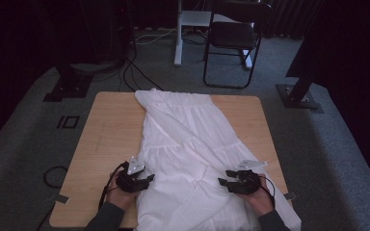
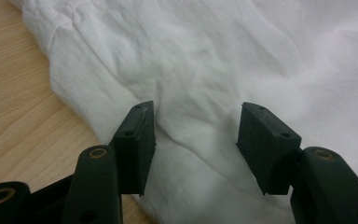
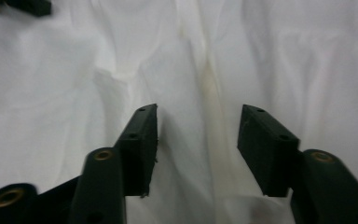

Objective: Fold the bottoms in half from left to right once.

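Between both sets of half-open, empty fingers (image 2: 145, 122) sits the white dress (image 1: 183, 144), long axis running away across the bench (image 1: 106, 130).

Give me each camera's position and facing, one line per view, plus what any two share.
High view: sits above the person's side, looks forward and down on the wooden table and white garment; forearms, left gripper and right gripper enter from the bottom.
Left gripper view: rides the left gripper, looks along its open fingers at the garment's edge and bare wood.
Right gripper view: rides the right gripper, looks along its open fingers at white cloth.
Shared: all three show the white garment.
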Tool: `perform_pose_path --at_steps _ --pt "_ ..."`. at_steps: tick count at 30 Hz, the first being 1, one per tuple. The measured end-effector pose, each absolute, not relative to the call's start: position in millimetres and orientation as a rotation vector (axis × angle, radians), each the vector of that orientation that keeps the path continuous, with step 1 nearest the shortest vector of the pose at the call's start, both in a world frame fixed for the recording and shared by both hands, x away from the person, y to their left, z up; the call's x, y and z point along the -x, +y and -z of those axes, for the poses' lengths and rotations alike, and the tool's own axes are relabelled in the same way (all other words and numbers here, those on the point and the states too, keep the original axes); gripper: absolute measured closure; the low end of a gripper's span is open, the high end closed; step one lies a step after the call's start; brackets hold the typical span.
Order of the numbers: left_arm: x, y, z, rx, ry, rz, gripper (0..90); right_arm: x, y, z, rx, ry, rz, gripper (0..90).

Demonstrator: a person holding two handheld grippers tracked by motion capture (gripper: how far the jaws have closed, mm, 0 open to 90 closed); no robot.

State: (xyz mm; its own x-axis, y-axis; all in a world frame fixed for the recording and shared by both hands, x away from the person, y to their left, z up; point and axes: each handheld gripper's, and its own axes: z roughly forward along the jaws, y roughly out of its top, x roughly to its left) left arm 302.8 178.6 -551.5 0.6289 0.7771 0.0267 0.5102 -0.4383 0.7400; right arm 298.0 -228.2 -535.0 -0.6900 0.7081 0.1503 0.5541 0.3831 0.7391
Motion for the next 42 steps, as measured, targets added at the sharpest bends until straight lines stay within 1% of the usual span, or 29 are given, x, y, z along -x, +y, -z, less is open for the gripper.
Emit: perform_pose_path --at_steps 2,3,6,10,11,12,13,14,16,17,18,19,20,21,22,23,24,26,29,32,38,40,42 --pt "-302 179 551 -2.133 1.000 -0.480 46.1 -297 -227 535 -1.094 2.486 -1.192 80.8" --pt "-302 179 551 -2.128 0.999 -0.478 46.0 -294 -229 531 -1.079 2.475 -1.196 87.9" --pt "-302 180 549 -2.106 1.001 -0.453 45.8 -279 -250 506 -1.037 2.389 -1.273 89.2" --pt "-302 180 548 -2.096 0.997 -0.427 45.1 -247 -292 461 -0.985 2.227 -1.357 89.3" --pt "-302 180 548 -2.096 0.997 -0.427 45.1 -247 -292 461 -0.985 2.227 -1.357 89.3" --pt "-302 179 549 -2.102 0.997 -0.434 45.1 -230 -315 446 -0.975 2.139 -1.404 89.3" --pt "-302 179 549 -2.102 0.997 -0.434 45.1 -230 -315 446 -0.975 2.139 -1.404 89.3" --pt "-302 179 549 -2.103 0.992 -0.426 44.7 -218 -337 446 -0.994 2.097 -1.424 89.3" --pt "-302 179 549 -2.106 0.992 -0.434 44.6 -214 -349 459 -1.032 2.122 -1.387 89.2" --pt "-302 179 549 -2.106 0.992 -0.434 44.5 -214 -349 459 -1.032 2.122 -1.387 89.2" --pt "-302 179 549 -2.105 0.995 -0.430 44.3 -216 -355 490 -1.112 2.198 -1.292 89.0" --pt "-302 179 549 -2.105 0.995 -0.430 44.1 -218 -357 502 -1.142 2.232 -1.263 88.5" --pt "-303 180 549 -2.105 0.995 -0.435 44.0 -220 -358 517 -1.183 2.270 -1.232 84.3" --pt "-303 180 549 -2.107 0.995 -0.436 43.9 -223 -359 528 -1.227 2.275 -1.203 75.9" --pt "-303 180 549 -2.106 0.998 -0.437 43.9 -225 -361 535 -1.272 2.249 -1.194 69.8" --pt "-303 180 549 -2.106 0.998 -0.437 43.8 -225 -361 535 -1.272 2.249 -1.194 69.8" --pt "-304 180 549 -2.106 1.001 -0.437 43.5 -230 -365 535 -1.310 2.195 -1.214 62.6" --pt "-305 179 550 -2.110 1.000 -0.438 43.4 -236 -362 524 -1.286 2.167 -1.247 58.2" --pt "-305 178 551 -2.107 1.006 -0.444 42.7 -254 -346 505 -1.237 2.143 -1.251 55.6" --pt "-304 178 551 -2.109 1.001 -0.455 42.0 -279 -315 499 -1.189 2.188 -1.230 53.3" --pt "-304 176 552 -2.113 0.994 -0.453 41.3 -323 -248 516 -1.114 2.318 -1.061 47.1" --pt "-303 174 552 -2.117 0.986 -0.455 41.2 -335 -236 524 -1.117 2.346 -0.979 47.5" --pt "-303 174 552 -2.117 0.986 -0.455 41.2 -341 -233 529 -1.123 2.361 -0.939 47.5"
